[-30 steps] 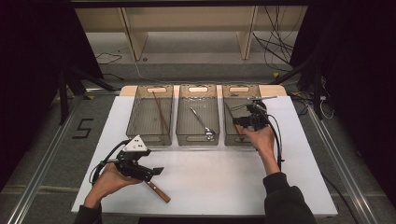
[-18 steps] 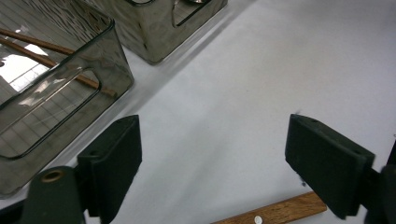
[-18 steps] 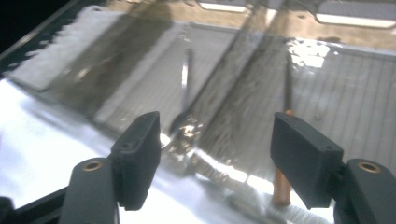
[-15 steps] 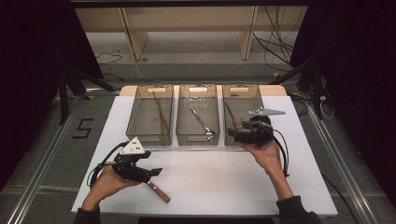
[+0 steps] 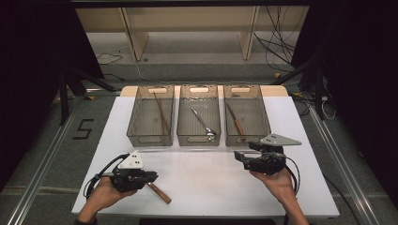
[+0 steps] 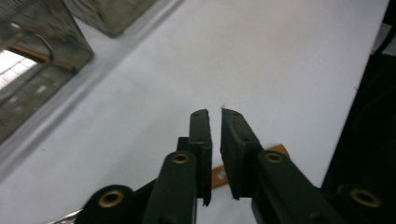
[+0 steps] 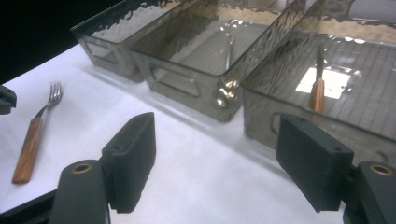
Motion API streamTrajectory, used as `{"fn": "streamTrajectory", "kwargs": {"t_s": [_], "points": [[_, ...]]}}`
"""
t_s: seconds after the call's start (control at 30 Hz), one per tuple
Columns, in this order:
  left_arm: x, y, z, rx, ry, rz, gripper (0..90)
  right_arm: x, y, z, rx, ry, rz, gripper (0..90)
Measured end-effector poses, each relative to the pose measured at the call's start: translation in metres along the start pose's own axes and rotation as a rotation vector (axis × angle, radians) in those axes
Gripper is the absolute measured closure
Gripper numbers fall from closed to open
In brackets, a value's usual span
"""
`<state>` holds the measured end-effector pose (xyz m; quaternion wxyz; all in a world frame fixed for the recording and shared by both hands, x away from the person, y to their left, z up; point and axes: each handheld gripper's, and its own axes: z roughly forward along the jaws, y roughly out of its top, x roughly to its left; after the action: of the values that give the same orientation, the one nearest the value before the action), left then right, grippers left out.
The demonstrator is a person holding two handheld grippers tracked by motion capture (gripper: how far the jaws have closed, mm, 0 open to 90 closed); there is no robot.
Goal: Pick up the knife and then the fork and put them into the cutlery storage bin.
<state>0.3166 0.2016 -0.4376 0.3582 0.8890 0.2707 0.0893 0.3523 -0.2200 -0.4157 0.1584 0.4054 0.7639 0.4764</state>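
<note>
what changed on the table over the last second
The right tongs drew back from over the right bin to the bare table, jaws open and empty. The left tongs have just been closing on the wooden-handled fork. Fork, three bins and their utensils stayed put.

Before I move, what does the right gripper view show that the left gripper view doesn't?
The right gripper view gives the fork with its tines, the spoon in the middle bin and a wood-handled utensil in the bin beside it. The left gripper view gives the left gripper close up: its jaws have just been closing to a slit, nothing between them, the fork's handle passing behind. Both share that wooden handle, the white table and bin walls.
</note>
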Motion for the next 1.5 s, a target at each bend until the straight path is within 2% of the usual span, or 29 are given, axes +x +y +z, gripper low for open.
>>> {"fn": "streamTrajectory", "kwargs": {"t_s": [0.1,0.27,0.43,0.63,0.83,1.1,1.27,1.33,1.5], "points": [[-0.005,-0.005,0.004,0.031,-0.033,0.017,88.8,0.005,-0.005,0.000,0.007,0.004,-0.020,29.6],[-0.014,-0.013,0.013,0.082,-0.085,0.041,89.1,0.011,-0.012,0.000,0.017,0.011,-0.036,29.6],[-0.021,-0.021,0.022,0.097,-0.114,0.041,89.0,0.015,-0.017,-0.003,0.010,0.020,-0.039,29.6],[-0.028,-0.028,0.033,0.101,-0.128,0.041,89.0,0.018,-0.022,-0.007,0.011,0.032,-0.048,29.3],[-0.029,-0.026,0.040,0.091,-0.128,0.057,89.0,0.019,-0.024,-0.008,0.012,0.033,-0.041,29.3],[-0.032,-0.020,0.049,0.061,-0.098,0.061,89.0,0.019,-0.024,-0.008,0.015,0.034,-0.042,29.3],[-0.029,-0.015,0.055,0.050,-0.072,0.068,89.0,0.019,-0.024,-0.008,0.014,0.034,-0.041,29.3],[-0.028,-0.012,0.058,0.041,-0.055,0.056,89.0,0.019,-0.024,-0.008,0.012,0.035,-0.041,29.3],[-0.020,-0.001,0.067,0.044,-0.034,0.057,89.0,0.019,-0.023,-0.008,0.011,0.035,-0.045,29.3]]}}
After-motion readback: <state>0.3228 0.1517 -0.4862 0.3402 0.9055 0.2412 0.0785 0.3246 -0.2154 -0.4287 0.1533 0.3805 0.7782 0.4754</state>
